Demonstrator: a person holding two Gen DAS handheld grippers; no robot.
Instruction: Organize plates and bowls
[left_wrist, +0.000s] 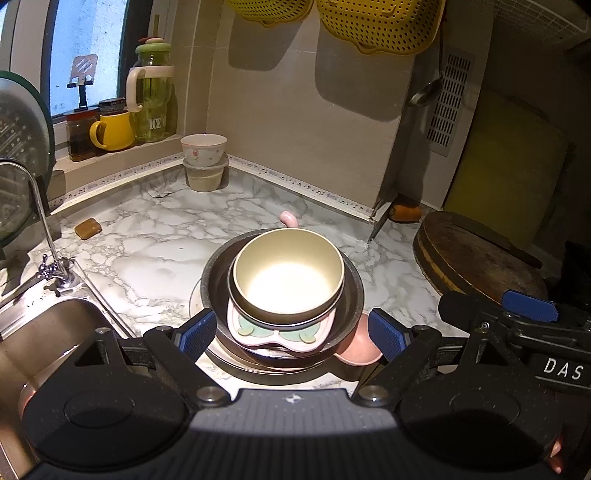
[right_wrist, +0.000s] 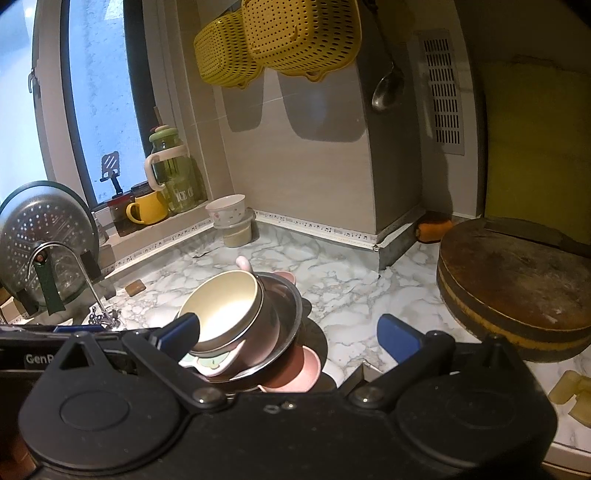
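Note:
A stack of dishes stands on the marble counter (left_wrist: 155, 236). A cream bowl (left_wrist: 288, 273) sits on top, over a pink dish with green shapes (left_wrist: 280, 338), inside a dark metal bowl (left_wrist: 352, 295). A pink plate (left_wrist: 364, 349) pokes out at the stack's right. My left gripper (left_wrist: 291, 334) is open, its blue pads either side of the stack's near edge. In the right wrist view the cream bowl (right_wrist: 221, 310) and the pink plate (right_wrist: 295, 369) show at lower left. My right gripper (right_wrist: 291, 332) is open and empty, right of the stack.
A steel sink (left_wrist: 48, 332) with a tap (left_wrist: 40, 221) lies at the left. A flowered bowl on a plastic tub (left_wrist: 204, 162) stands in the back corner. A round wooden chopping block (left_wrist: 476, 254) sits at the right. Jars and a yellow mug (left_wrist: 110, 131) line the sill.

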